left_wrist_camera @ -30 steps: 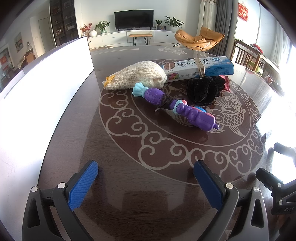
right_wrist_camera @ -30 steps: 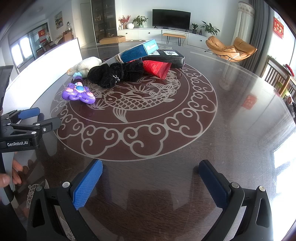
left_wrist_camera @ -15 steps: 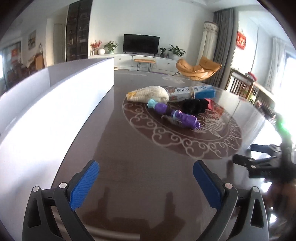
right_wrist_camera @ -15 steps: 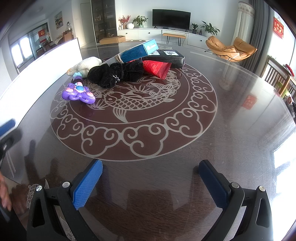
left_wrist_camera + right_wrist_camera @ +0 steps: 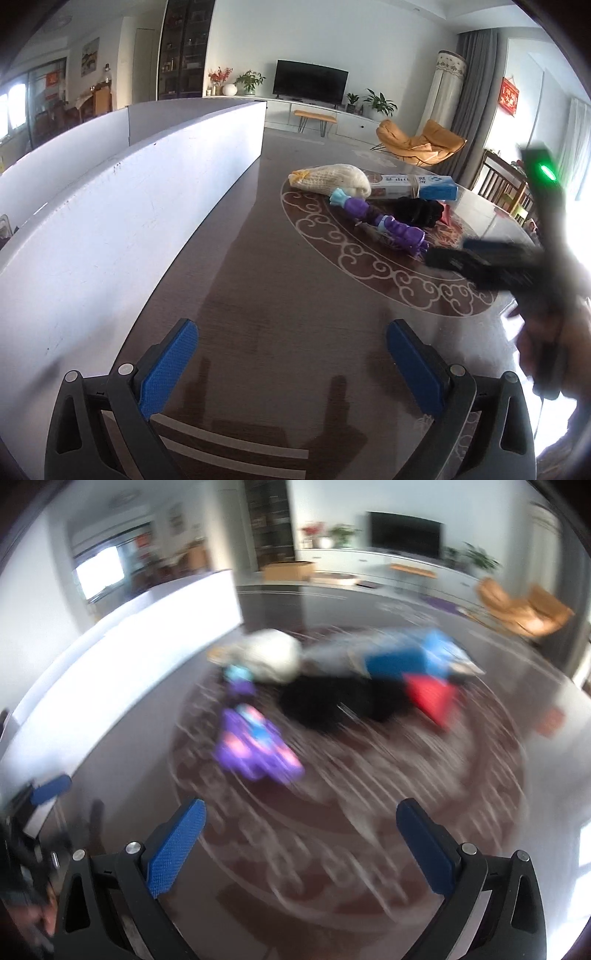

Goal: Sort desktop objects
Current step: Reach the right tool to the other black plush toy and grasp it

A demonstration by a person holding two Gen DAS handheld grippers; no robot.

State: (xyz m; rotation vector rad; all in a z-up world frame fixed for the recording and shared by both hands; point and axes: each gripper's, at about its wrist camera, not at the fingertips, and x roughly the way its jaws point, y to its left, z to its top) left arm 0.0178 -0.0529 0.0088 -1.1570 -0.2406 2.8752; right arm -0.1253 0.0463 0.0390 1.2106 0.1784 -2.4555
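A pile lies on the round dark table: a cream knitted pouch [image 5: 332, 179], a blue and white box [image 5: 417, 183], a black fuzzy cloth [image 5: 419, 212], a purple toy [image 5: 384, 223]. My left gripper [image 5: 291, 363] is open and empty near the table's edge, well back from the pile. My right gripper [image 5: 301, 845] is open and empty, close in front of the purple toy [image 5: 255, 747]; its view is blurred. It shows the pouch [image 5: 273, 659], the box [image 5: 399, 655], the black cloth [image 5: 340, 701] and a red packet [image 5: 432, 699].
A long white box [image 5: 122, 206] stands along the table's left side, also in the right wrist view [image 5: 122, 642]. The right gripper's body [image 5: 517, 266] fills the right of the left wrist view. A chair back [image 5: 240, 446] shows below the left gripper.
My left gripper has pulled back and up from the pile to the table's edge. My right gripper has moved fast forward toward the purple toy, so its view is blurred.
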